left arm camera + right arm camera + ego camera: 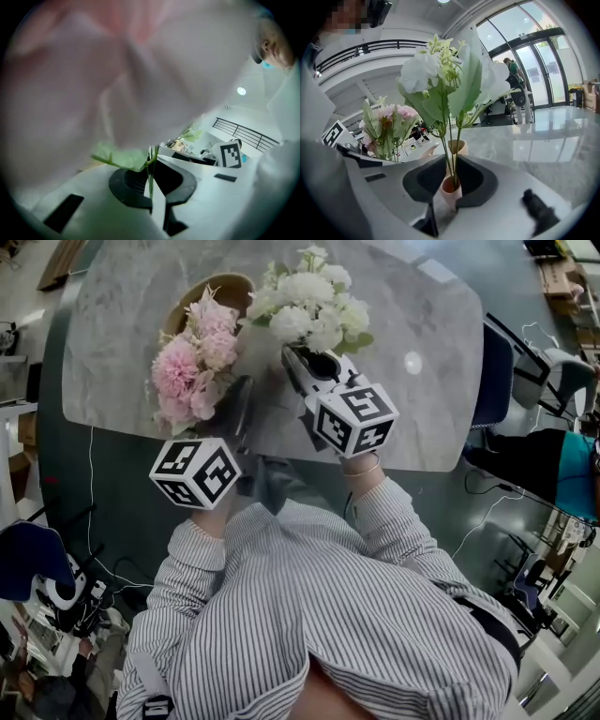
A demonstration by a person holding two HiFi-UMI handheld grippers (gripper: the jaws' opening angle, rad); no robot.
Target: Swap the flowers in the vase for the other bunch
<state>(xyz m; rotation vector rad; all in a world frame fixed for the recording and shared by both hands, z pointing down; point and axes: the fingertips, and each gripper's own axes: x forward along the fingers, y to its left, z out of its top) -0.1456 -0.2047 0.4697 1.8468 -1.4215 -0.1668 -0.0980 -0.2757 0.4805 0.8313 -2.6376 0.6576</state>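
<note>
White flowers (309,301), upper centre, clamped at base by right gripper (452,187); left gripper (152,190) closed tight on stem of pink flowers (192,362).

The head camera looks steeply down over the person's striped shirt (319,615) onto the grey marbled oval table (422,418), with both tools below it. The left gripper (152,159) carries a camera facing along its jaws. The bunch of pink fabric flowers (117,70) above those jaws is so near that it blurs and fills most of the view.

The right gripper (452,164) camera looks along its jaws across the table, with the bunch of white fabric flowers (450,79) sharp just ahead. It shares the pink bunch, the table and the round tan vase (457,147) with the head view. The left gripper view catches the right gripper's marker cube (229,154).
</note>
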